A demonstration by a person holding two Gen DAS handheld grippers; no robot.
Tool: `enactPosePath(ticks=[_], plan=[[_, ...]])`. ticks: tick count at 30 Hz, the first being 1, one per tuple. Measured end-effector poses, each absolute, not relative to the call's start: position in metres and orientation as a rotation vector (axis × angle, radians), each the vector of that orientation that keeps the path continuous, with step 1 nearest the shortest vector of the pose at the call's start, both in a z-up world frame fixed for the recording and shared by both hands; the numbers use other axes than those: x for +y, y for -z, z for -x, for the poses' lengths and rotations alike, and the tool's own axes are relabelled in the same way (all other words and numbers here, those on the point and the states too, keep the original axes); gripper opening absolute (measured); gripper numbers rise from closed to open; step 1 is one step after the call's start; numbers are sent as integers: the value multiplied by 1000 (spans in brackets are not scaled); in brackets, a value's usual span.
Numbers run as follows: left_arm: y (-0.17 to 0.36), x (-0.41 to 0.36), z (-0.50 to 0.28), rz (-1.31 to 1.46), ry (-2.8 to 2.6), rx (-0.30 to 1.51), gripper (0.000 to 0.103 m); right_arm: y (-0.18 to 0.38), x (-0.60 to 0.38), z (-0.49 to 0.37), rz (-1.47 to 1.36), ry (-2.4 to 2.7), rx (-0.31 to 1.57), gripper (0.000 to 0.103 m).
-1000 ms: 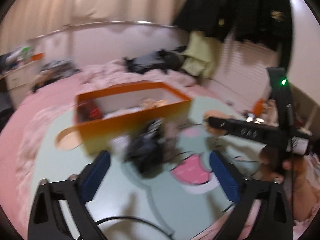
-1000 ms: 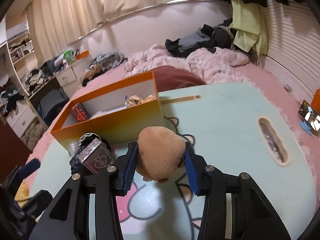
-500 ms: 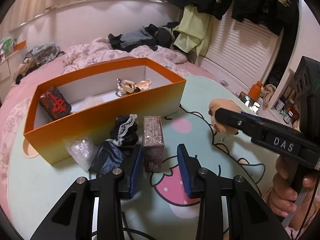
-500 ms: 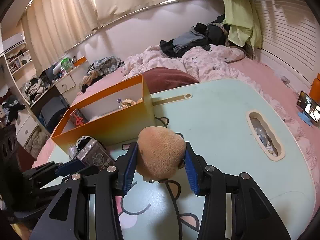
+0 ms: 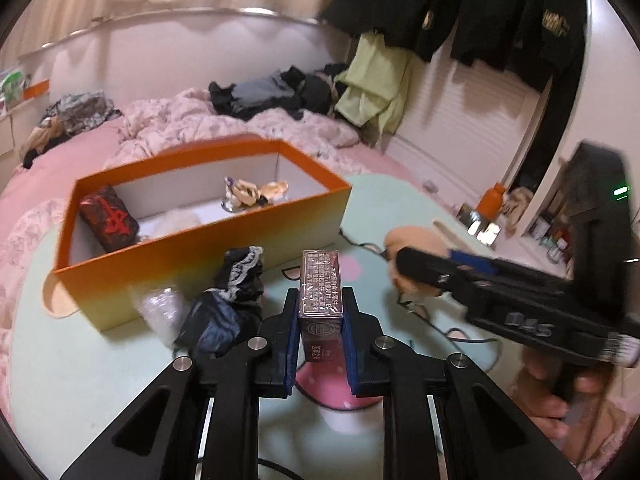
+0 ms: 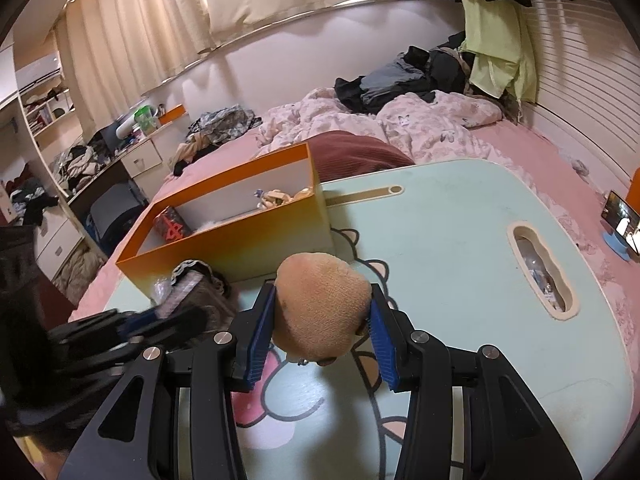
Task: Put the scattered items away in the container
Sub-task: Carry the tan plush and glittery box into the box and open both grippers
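The small shiny purple rectangular box [image 5: 321,304] is now clamped by the left hand-held gripper [image 5: 321,344]; a tan plush ball [image 6: 322,304] is gripped by the right hand-held gripper [image 6: 322,344]; the orange cardboard box [image 5: 192,268] is partly filled, black fabric [image 5: 228,304] left out.

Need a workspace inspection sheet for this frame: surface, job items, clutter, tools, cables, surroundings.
Surface: mint cartoon-print table set on a pink bed.
Job's things: orange box holds a red-marked pouch and a figurine; black lace garment and clear wrapper lie in front of it.
Clutter: nothing seen.
Grippers: left tool shut on the small box; right tool shut on the tan plush.
Cables: black cable on the table.
Surroundings: clothes piled on the bedding, curtains.
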State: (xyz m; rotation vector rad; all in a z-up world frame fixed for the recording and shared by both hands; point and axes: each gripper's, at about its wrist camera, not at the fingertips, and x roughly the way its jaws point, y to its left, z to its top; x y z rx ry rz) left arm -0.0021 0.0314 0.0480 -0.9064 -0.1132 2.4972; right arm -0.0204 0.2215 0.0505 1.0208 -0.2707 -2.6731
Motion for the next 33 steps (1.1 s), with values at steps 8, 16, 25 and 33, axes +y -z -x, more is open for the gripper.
enactPosePath(ticks=[8, 16, 25, 33], plan=[[-57, 0, -11, 880, -2552, -194, 17, -49, 201, 16, -1027, 2609, -224, 46], [-70, -18, 3, 876, -2597, -218, 17, -65, 179, 19, -974, 2596, -141, 46], [-93, -31, 41, 862, -2644, -193, 17, -98, 155, 58, -909, 2604, -49, 46], [-94, -40, 96, 950, -2697, -196, 17, -108, 133, 104, -930, 2632, -11, 46]])
